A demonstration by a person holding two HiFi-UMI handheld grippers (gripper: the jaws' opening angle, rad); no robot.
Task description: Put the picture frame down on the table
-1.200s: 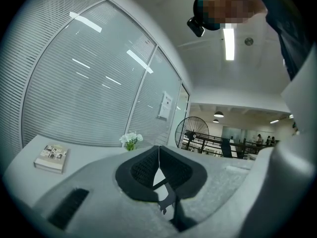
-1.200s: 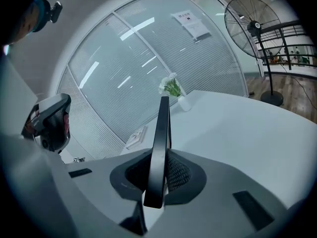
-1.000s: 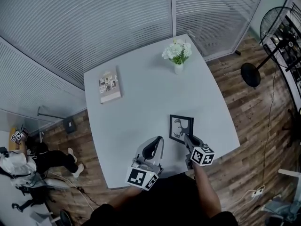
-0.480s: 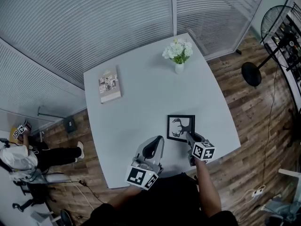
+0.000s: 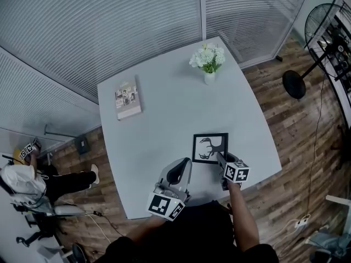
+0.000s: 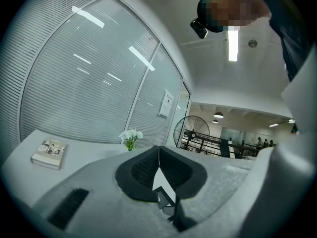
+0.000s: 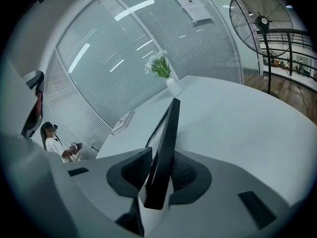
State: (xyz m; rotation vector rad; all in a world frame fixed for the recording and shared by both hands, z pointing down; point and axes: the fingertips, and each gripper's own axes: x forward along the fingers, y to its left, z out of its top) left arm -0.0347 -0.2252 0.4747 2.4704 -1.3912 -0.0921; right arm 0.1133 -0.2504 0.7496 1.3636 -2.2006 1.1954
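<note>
A black picture frame [image 5: 210, 148] with a deer-antler print is held over the near right part of the grey table [image 5: 164, 103]. My right gripper [image 5: 221, 161] is shut on the frame's near edge. In the right gripper view the frame [image 7: 166, 148] stands edge-on between the dark pads, tilted slightly, its far end over the table [image 7: 237, 118]. My left gripper [image 5: 177, 171] hovers over the table's near edge, left of the frame, shut with nothing held; its pads [image 6: 143, 167] meet in the left gripper view.
A white flower vase [image 5: 208, 62] stands at the table's far right corner, and a book [image 5: 127, 100] lies at the far left. A floor fan [image 5: 307, 48] stands right of the table. A person [image 5: 33, 182] is on the floor at left.
The frame has tipped from a narrower, tilted look toward flatter and shifted slightly left and away with my right gripper. The left gripper has stayed put. The person on the floor has moved.
</note>
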